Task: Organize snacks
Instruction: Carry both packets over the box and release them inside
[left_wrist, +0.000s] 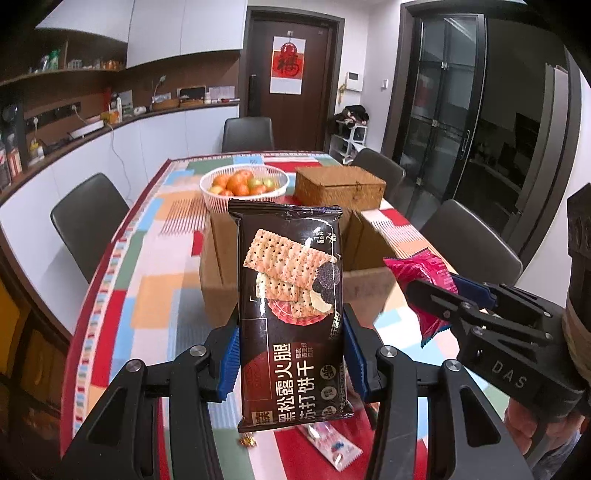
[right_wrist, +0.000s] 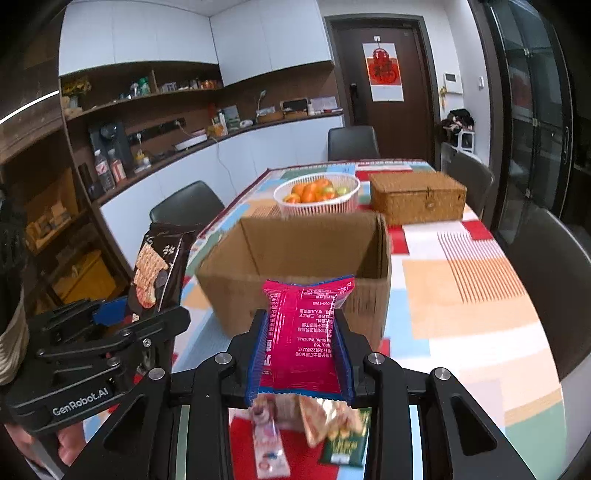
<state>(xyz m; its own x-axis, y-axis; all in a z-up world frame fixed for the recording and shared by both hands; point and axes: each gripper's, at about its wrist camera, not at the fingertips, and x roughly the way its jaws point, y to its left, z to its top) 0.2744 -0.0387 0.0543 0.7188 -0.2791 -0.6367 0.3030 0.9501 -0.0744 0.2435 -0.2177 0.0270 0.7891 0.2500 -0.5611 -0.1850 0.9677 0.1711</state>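
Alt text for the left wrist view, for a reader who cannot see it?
The left tool grips a dark cracker packet upright in front of an open cardboard box on a colourful tablecloth. At right, the right tool holds a pink packet.

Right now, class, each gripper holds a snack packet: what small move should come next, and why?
Probably carry both forward over the open cardboard box: the cracker packet and pink packet are gripped short of it.
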